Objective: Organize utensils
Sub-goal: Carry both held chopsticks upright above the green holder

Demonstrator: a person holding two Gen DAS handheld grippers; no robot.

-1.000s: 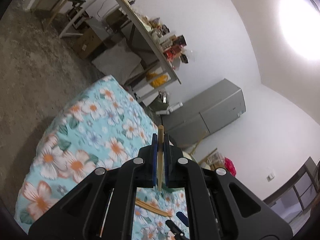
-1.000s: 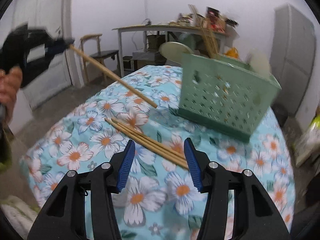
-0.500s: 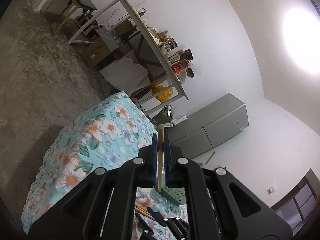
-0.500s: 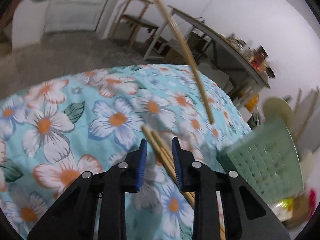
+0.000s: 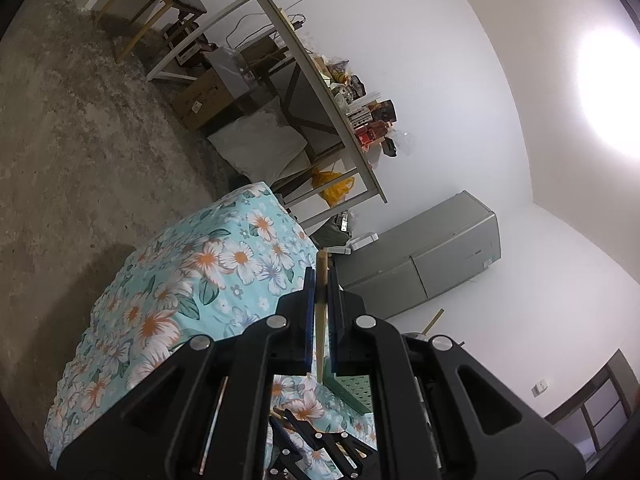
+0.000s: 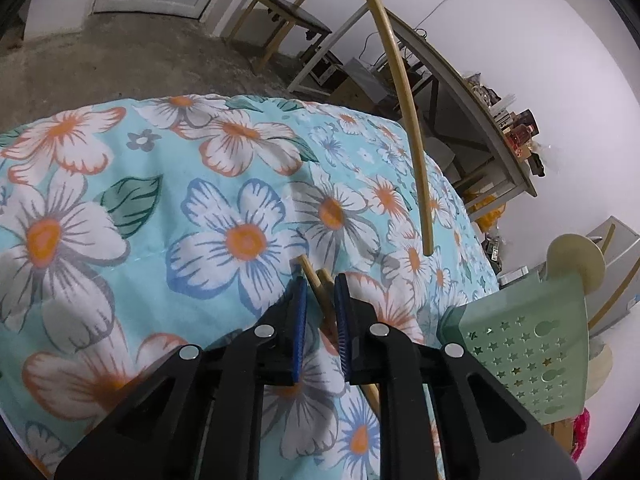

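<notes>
- The right gripper [image 6: 320, 300] is lowered over the loose chopsticks [image 6: 316, 280] lying on the floral cloth [image 6: 120, 200], its jaws closing with the sticks' near ends between the blue pads; whether the pads already press on them cannot be told.
- A single chopstick [image 5: 321, 312] is clamped upright in the left gripper [image 5: 320, 312], whose jaws are shut on it, apparently so that it can be carried to the holder.
- That same stick is seen in the right wrist view hanging above the middle of the cloth.
- The green perforated basket [image 6: 528, 344], seemingly the destination, stands toward the cloth's far right edge.
- A cluttered table [image 5: 320, 92] and a grey cabinet [image 5: 432, 256] are seen against the wall beyond.
</notes>
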